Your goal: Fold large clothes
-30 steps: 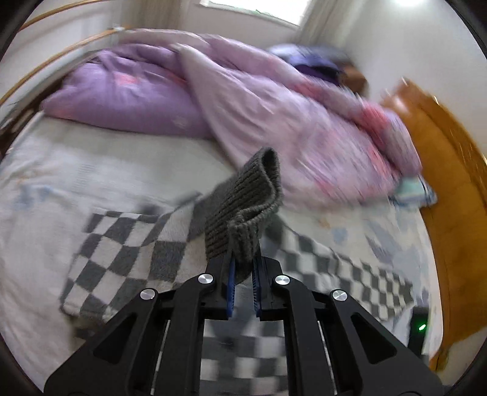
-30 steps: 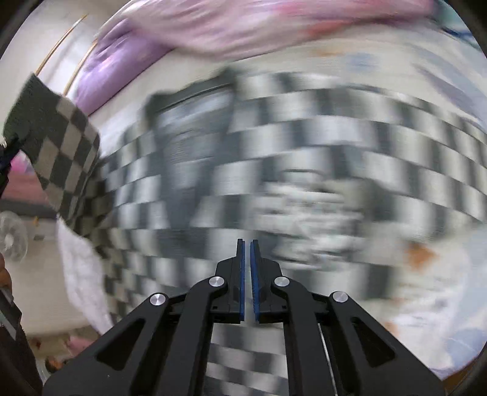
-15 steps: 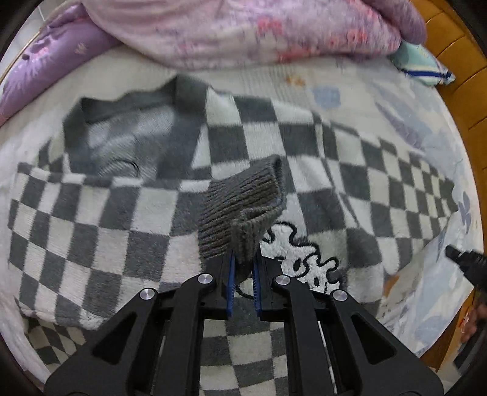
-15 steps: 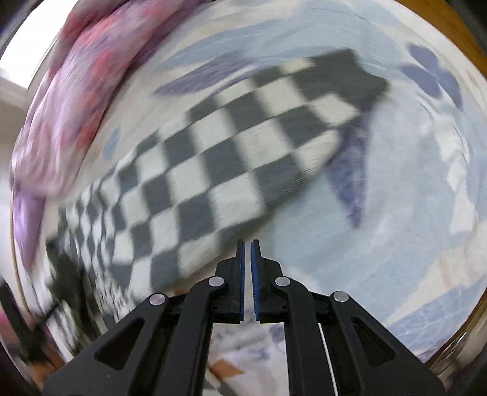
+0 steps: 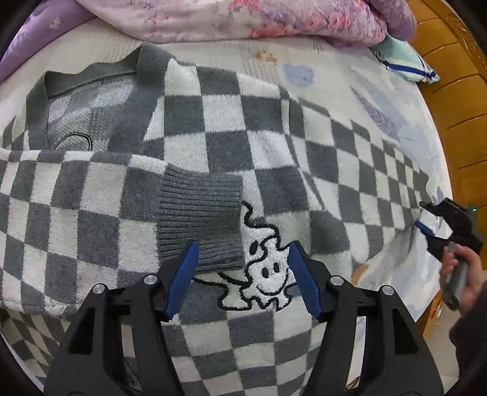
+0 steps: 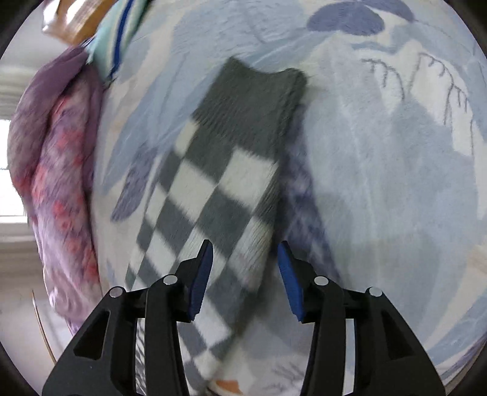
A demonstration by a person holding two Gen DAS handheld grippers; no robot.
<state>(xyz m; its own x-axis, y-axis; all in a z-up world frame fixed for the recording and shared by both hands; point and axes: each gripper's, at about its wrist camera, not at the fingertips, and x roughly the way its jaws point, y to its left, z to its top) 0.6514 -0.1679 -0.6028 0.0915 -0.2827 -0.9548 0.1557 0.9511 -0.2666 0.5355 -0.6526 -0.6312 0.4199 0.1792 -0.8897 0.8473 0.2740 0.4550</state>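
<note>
A grey-and-white checkered knit sweater [image 5: 231, 131] lies spread on the bed, with a cartoon dog patch on its chest. One sleeve is folded across the body, and its ribbed grey cuff [image 5: 199, 222] lies flat just ahead of my left gripper [image 5: 242, 277]. That gripper's jaws are opening, and no pad touches the cuff. The other sleeve [image 6: 213, 195] stretches out over the bedsheet, ending in a grey cuff [image 6: 252, 103]. My right gripper [image 6: 243, 277] hovers over this sleeve; its jaws are opening astride the cloth without pressing it. It also shows at the right edge of the left wrist view [image 5: 426, 219], held by a hand.
A pale blue patterned bedsheet [image 6: 380, 182] covers the bed. A pink-and-purple floral quilt [image 5: 258, 18] is bunched at the head of the bed. A striped pillow [image 5: 401, 58] lies by the wooden bed frame [image 5: 456, 91] on the right.
My left gripper came down to the sweater, laid the cuff flat on the chest and let it go. My right gripper swung out over the other sleeve and spread its jaws.
</note>
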